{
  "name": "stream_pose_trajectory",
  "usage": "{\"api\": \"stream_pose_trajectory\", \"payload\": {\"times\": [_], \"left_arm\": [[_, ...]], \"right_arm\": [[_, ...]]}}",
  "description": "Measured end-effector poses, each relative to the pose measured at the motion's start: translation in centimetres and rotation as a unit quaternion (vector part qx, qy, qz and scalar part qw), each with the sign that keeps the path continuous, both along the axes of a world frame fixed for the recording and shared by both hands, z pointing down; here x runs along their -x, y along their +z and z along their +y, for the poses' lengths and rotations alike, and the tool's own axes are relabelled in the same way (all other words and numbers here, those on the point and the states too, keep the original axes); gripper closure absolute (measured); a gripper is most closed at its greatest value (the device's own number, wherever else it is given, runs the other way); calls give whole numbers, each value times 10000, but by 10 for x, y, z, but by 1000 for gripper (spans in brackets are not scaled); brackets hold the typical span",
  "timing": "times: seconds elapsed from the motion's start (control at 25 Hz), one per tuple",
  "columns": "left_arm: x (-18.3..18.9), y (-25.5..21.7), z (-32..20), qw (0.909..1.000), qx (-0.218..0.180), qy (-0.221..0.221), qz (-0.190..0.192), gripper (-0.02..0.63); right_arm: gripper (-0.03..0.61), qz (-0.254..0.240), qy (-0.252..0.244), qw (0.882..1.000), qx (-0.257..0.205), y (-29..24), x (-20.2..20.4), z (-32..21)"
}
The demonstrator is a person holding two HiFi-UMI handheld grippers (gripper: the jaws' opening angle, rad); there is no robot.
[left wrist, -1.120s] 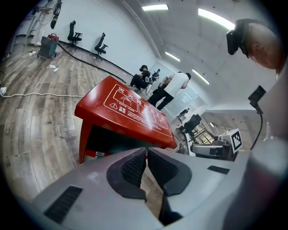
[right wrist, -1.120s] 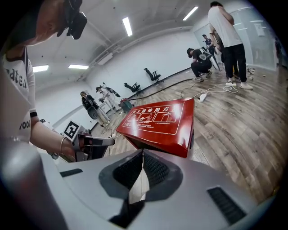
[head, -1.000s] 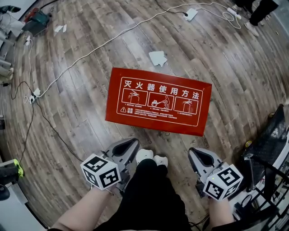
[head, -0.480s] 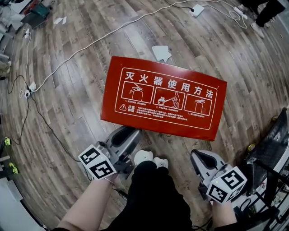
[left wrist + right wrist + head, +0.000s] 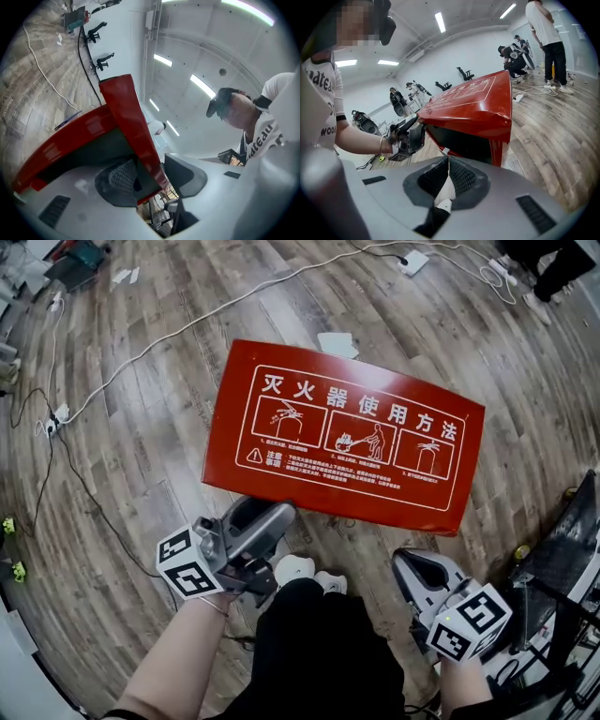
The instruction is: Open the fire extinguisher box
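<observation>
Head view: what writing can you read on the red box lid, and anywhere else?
"灭火器使用方法": large white heading on the red box lid.
Captions under its three pictures and beside the warning triangle: too small to read.
Nothing else readable in this view.

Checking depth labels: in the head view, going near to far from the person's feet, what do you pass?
white shoes → red fire extinguisher box → white paper on the floor → white adapter on its cable

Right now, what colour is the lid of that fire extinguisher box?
Red lid with white print, best in the head view.
</observation>
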State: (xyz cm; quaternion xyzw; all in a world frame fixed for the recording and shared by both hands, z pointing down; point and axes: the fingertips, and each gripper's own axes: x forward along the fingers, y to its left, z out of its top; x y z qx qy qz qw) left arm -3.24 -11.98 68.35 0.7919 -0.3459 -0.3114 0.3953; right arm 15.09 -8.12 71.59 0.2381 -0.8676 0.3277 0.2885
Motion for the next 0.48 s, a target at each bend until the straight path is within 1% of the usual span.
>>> {"api": "stream_pose_trajectory", "payload": {"times": [0.12, 0.24, 0.36, 0.48], "left_arm": [[-1, -7, -3, 9997, -159, -7, 171, 456], [-1, -11, -2, 9994, -212, -28, 262, 456], [-1, -29, 2, 9981, -447, -62, 421, 453], [-2, -48, 3, 9973, -598, -2, 430, 453]], "right_arm": [[568, 21, -83, 10000, -45, 1, 3, 2], [568, 5, -93, 9999, -90, -1, 3, 1], [568, -19, -72, 9999, -96, -3, 2, 5], [568, -54, -61, 9999, -95, -12, 4, 9]]}}
